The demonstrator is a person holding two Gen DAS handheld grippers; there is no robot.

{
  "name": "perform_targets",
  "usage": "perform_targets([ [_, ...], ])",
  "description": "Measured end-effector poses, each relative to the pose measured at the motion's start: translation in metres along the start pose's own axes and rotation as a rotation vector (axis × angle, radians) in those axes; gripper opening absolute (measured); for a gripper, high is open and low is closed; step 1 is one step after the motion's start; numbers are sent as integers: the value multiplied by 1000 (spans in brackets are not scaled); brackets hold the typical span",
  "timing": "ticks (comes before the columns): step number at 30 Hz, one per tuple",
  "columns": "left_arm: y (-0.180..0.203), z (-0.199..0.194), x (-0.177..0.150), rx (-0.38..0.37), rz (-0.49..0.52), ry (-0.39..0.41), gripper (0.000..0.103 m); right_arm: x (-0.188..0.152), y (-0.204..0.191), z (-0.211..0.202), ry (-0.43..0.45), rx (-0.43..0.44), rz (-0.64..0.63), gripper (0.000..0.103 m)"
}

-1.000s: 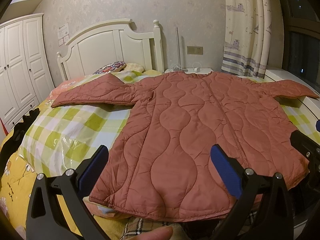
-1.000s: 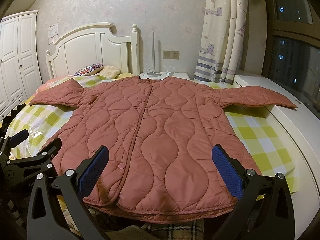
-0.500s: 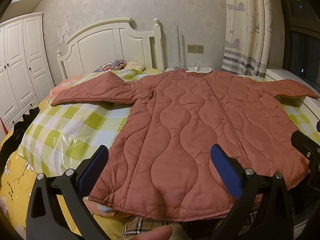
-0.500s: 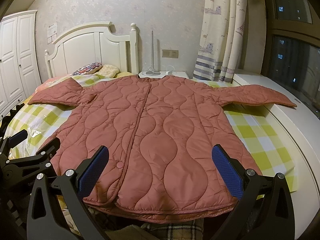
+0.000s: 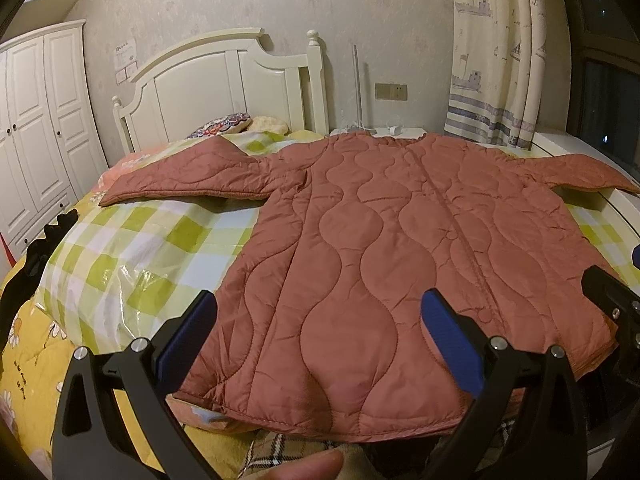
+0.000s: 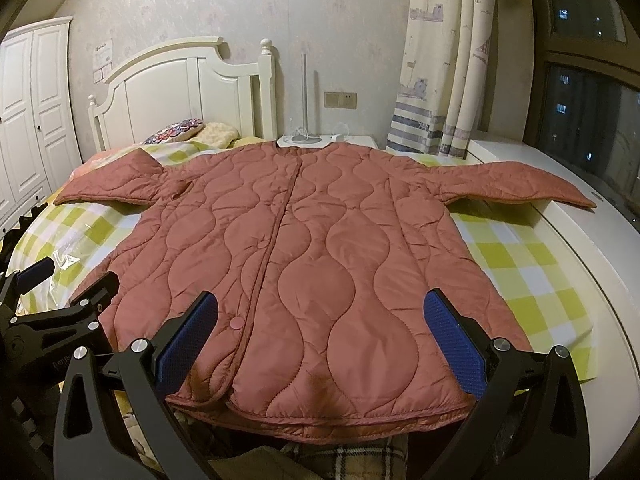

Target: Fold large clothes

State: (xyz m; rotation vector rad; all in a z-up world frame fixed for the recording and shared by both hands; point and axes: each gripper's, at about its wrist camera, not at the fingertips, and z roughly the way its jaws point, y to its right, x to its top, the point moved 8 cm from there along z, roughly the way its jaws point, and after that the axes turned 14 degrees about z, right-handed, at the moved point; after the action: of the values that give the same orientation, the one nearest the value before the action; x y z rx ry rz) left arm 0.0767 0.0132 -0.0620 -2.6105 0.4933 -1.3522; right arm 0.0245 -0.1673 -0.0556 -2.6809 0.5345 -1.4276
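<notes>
The quilted jacket (image 6: 304, 264) lies spread flat, front up, on the bed (image 6: 516, 276), sleeves out to either side, its hem at the near edge. Padded and soft, it looks light but bulky and probably slick-faced, so the stitched hem corners or the cuffs seem the surest holds. The left gripper (image 5: 320, 340) and right gripper (image 6: 322, 338) hover above the hem, both with jaws wide apart and empty. A crinkly clear plastic sheet (image 5: 120, 288) (perhaps a bag) lies beside the left sleeve (image 5: 192, 178); the right sleeve (image 6: 516, 184) overhangs a white ledge (image 6: 576, 240).
</notes>
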Motion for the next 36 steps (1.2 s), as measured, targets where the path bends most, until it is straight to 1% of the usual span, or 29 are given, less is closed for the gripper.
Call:
perform_targets([
  [4, 1, 11, -3, -11, -4, -31, 101, -2, 2, 7, -18, -11, 4, 99],
  [7, 2, 25, -1, -43, -3, -65, 101, 0, 6, 15, -29, -33, -14, 99],
  [10, 6, 52, 10, -80, 37, -128, 101, 19, 15, 29, -16, -68, -20, 99],
  [12, 8, 86, 22, -119, 60, -190, 101, 41, 37, 47, -19, -105, 24, 99],
  [13, 7, 103, 29, -120, 66, -208, 101, 52, 50, 59, -33, -119, 65, 99],
  [14, 4, 127, 39, -105, 77, -232, 101, 65, 69, 75, -58, -116, 133, 99],
  [17, -9, 191, 63, -57, 69, -286, 101, 101, 138, 124, -117, -128, 385, 99],
  [19, -18, 224, 72, -46, 42, -309, 101, 121, 183, 149, -109, -151, 528, 99],
  [20, -23, 243, 76, -55, 14, -322, 101, 127, 202, 159, -104, -173, 582, 99],
  [21, -25, 254, 78, -73, -11, -324, 101, 133, 222, 170, -99, -191, 640, 99],
  [23, -28, 272, 80, -120, -68, -311, 101, 143, 251, 188, -90, -196, 734, 98],
  [24, -29, 276, 80, -125, -83, -308, 101, 148, 265, 196, -79, -205, 776, 97],
  [26, -27, 278, 81, -107, -70, -306, 101, 156, 286, 207, -51, -234, 826, 94],
  [27, -26, 278, 82, -100, -65, -305, 101, 161, 295, 212, -37, -248, 845, 92],
  [29, -25, 278, 80, -109, -81, -310, 101, 171, 305, 219, 1, -278, 859, 76],
  [30, -26, 278, 79, -116, -91, -313, 101, 178, 306, 223, 18, -282, 846, 71],
  [32, -25, 278, 79, -119, -88, -317, 101, 195, 304, 226, 66, -298, 777, 51],
  [35, -24, 278, 80, -125, -88, -322, 101, 225, 285, 224, 142, -342, 633, 35],
  [36, -24, 278, 79, -127, -88, -322, 101, 235, 271, 222, 167, -345, 577, 34],
])
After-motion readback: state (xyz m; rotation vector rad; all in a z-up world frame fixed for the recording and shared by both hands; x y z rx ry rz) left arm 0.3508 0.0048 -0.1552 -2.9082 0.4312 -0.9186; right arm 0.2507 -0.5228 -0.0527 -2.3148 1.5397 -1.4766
